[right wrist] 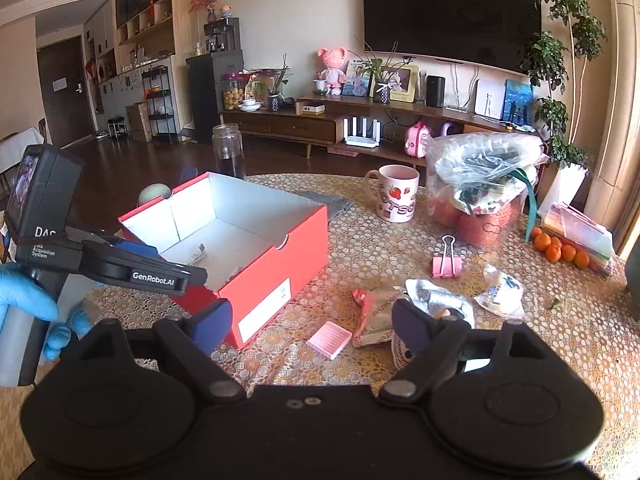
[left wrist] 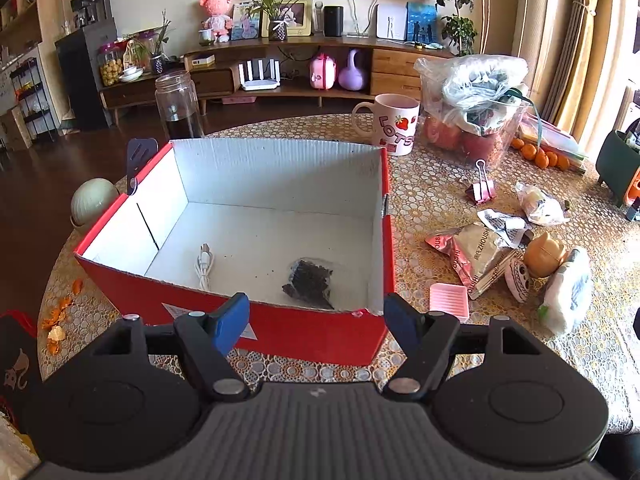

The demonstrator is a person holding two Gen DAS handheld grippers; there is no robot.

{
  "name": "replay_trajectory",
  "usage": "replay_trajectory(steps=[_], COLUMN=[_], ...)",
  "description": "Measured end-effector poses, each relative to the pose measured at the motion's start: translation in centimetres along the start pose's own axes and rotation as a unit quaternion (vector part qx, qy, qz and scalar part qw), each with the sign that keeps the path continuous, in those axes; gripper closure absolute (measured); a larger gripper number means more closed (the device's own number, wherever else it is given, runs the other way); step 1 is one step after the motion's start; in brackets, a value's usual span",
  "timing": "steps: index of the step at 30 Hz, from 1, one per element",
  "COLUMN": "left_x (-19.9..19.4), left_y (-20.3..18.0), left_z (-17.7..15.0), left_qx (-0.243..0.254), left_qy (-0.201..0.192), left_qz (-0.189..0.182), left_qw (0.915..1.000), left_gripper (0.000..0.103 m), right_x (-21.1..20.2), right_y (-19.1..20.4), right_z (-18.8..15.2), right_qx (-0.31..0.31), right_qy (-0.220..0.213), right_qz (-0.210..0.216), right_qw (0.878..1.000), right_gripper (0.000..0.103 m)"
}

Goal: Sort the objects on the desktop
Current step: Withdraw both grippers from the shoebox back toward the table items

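A red cardboard box (left wrist: 300,332) with a white inside stands on the patterned table. In it lie a white cable (left wrist: 204,266) and a small bag of dark bits (left wrist: 310,282). My left gripper (left wrist: 316,320) hovers over the box's near wall, open and empty. In the right wrist view the box (right wrist: 280,256) is at the left, and my right gripper (right wrist: 312,326) is open and empty above a pink square pad (right wrist: 329,339). Right of the box lie crumpled snack wrappers (left wrist: 476,256), a pink binder clip (left wrist: 482,190) and an orange toy figure (left wrist: 544,254).
At the back of the table stand a strawberry mug (left wrist: 394,124), a plastic bag of fruit (left wrist: 476,108) and a glass jar (left wrist: 176,104). Tangerines (left wrist: 540,156) lie at the far right, orange peel (left wrist: 60,316) at the left edge. A blue-gloved hand (right wrist: 24,300) holds the left gripper.
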State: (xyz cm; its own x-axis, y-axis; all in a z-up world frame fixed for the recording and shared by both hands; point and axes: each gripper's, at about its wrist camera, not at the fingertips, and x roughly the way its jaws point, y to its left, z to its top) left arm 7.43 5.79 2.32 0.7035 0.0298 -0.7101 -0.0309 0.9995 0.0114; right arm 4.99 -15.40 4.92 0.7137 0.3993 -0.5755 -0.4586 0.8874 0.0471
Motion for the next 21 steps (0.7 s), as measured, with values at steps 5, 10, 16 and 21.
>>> replay_trajectory(steps=[5, 10, 16, 21], left_x=[-1.7, -2.9, -3.3, -2.8], left_y=[-2.0, -3.9, -6.1, -7.8], left_z=[-0.9, -1.8, -2.6, -3.0], left_qx=[0.011, 0.018, 0.032, 0.048], left_qy=[-0.008, -0.016, -0.021, -0.028], left_qz=[-0.009, -0.032, -0.063, -0.090], left_qw=[0.9999, 0.9992, 0.9973, 0.9944], left_gripper=[0.029, 0.028, 0.015, 0.000], right_x=[-1.8, -2.9, -3.4, -3.2], right_y=[-1.7, -3.2, -5.1, -6.6], right_z=[-1.5, -2.9, -4.2, -5.2], right_qx=[0.016, 0.020, 0.033, 0.046], right_qy=[-0.007, -0.012, -0.019, -0.019], right_qz=[-0.010, -0.025, -0.042, -0.060], right_qw=[1.000, 0.999, 0.998, 0.997], right_gripper=[0.015, 0.010, 0.005, 0.002])
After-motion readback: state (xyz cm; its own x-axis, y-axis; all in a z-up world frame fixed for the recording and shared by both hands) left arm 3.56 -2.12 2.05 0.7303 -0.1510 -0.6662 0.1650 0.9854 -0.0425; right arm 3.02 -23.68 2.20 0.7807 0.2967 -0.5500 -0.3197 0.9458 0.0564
